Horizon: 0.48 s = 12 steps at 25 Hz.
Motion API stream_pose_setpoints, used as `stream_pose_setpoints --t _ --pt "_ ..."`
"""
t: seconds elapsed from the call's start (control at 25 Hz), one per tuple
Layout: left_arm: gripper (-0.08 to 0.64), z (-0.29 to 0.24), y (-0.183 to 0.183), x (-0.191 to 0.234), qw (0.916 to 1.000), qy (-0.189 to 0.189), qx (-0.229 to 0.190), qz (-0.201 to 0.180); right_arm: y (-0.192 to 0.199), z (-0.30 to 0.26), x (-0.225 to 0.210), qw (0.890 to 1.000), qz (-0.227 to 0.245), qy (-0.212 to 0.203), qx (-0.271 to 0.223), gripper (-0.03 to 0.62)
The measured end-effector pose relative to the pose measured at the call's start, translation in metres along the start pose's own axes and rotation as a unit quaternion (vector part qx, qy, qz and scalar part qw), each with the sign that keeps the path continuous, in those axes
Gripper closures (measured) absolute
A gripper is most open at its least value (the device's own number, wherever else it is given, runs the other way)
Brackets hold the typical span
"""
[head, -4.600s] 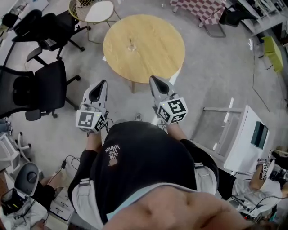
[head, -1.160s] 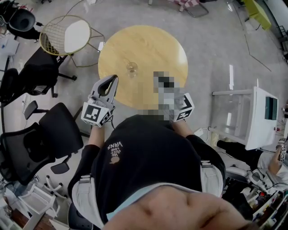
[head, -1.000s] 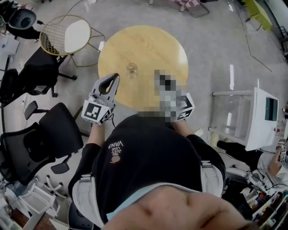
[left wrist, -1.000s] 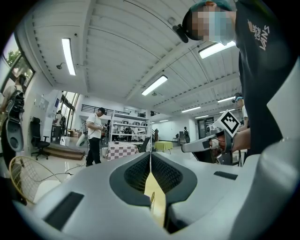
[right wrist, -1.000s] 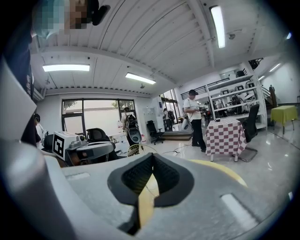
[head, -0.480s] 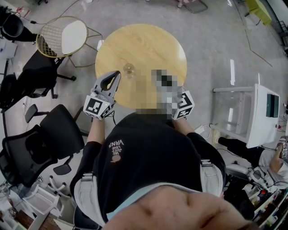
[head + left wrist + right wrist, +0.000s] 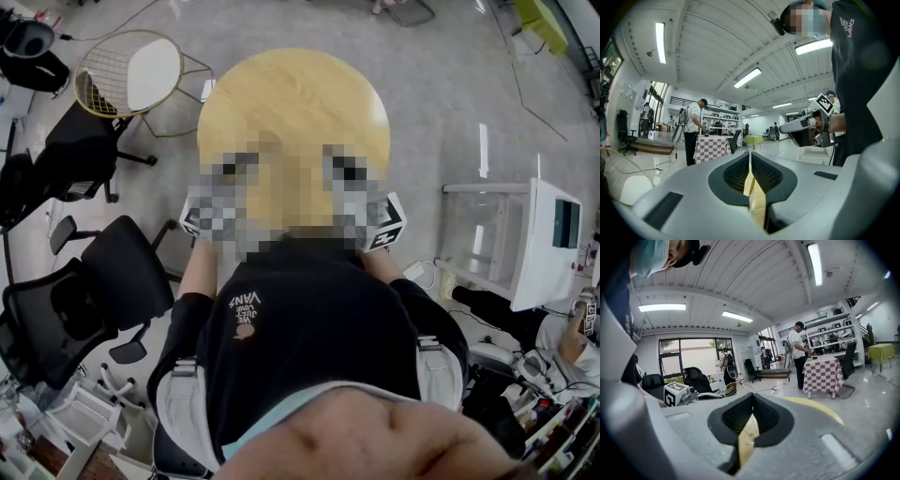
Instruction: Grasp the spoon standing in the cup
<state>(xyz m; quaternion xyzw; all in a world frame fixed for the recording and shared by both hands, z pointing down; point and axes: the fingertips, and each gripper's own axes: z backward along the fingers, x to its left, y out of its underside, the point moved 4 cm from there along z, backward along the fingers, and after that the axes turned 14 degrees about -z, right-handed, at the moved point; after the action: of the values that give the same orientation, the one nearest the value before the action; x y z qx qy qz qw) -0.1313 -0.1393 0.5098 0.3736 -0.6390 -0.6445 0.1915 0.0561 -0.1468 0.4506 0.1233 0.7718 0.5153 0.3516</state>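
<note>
Seen from above, a person stands at the near edge of a round wooden table, holding a gripper in each hand. A few seconds earlier the table lay well ahead of them. Now both grippers reach over its near rim, so the walk-up looks about finished.

The left gripper has its jaws pressed together with nothing between them. The right gripper is likewise closed and empty.

Through the right gripper's jaws, a faint glassy shape on the tabletop is probably the cup. The spoon cannot be made out. The overhead view hides that spot; moments ago the cup stood near-left on the table, just ahead of the left gripper. One gripper will likely have to open before any grasp.
</note>
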Motion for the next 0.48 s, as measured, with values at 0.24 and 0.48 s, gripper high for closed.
stream_pose_setpoints --t 0.24,0.48 --pt "0.547 -0.006 0.016 -0.006 0.9997 0.017 0.017 0.006 0.004 0.0 -0.002 1.0 -0.006 0.004 0.004 0.595" --pt "0.508 -0.011 0.03 -0.009 0.9991 0.026 0.028 0.019 0.008 0.002 -0.005 1.0 -0.007 0.009 0.006 0.595"
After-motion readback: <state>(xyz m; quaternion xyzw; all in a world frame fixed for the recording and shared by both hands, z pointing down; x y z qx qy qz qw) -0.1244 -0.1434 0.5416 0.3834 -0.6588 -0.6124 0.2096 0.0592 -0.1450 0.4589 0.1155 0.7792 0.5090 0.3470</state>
